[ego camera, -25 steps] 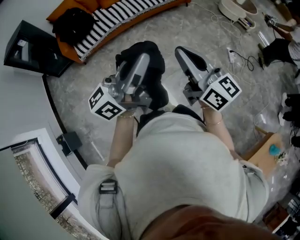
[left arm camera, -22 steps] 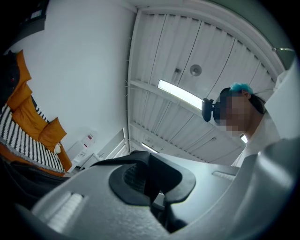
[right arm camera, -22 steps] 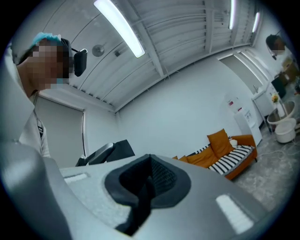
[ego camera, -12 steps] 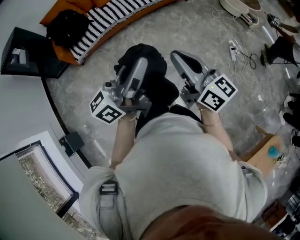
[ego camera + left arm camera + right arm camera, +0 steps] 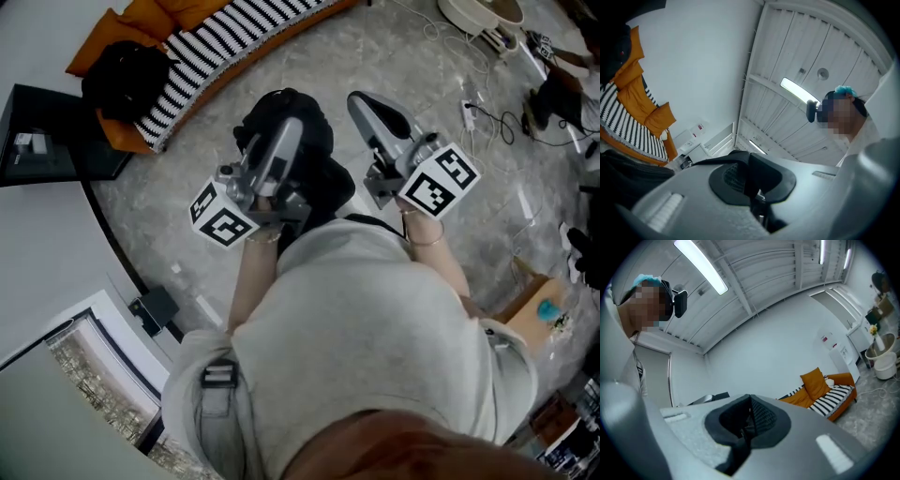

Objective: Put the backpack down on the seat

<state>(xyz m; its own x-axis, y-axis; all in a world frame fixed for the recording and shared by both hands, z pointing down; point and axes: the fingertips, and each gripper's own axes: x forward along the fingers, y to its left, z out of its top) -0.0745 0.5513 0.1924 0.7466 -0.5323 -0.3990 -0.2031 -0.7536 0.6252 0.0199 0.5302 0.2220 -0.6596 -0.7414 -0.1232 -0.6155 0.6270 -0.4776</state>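
In the head view a black backpack (image 5: 314, 173) hangs over the grey floor, just in front of my body. My left gripper (image 5: 287, 127) sits above it, pointing up. In the left gripper view that gripper (image 5: 751, 165) is shut on a black strap (image 5: 705, 161) of the backpack, which comes in from the left. My right gripper (image 5: 366, 101) is raised beside it, shut with nothing held; its pads (image 5: 761, 418) meet. The seat, an orange sofa with a striped cover (image 5: 220, 33), lies ahead at the upper left. Another black bag (image 5: 120, 75) rests on its left end.
A black cabinet (image 5: 42, 145) stands against the wall at left. Cables and a power strip (image 5: 469, 111) trail on the floor at upper right, near a round white base (image 5: 464, 17). A cardboard box (image 5: 530, 314) stands at right. A window frame (image 5: 94, 347) is at lower left.
The head view has shifted: the sofa and black cabinet slid toward the upper left. Both grippers and the hanging backpack stay in much the same place before my body.
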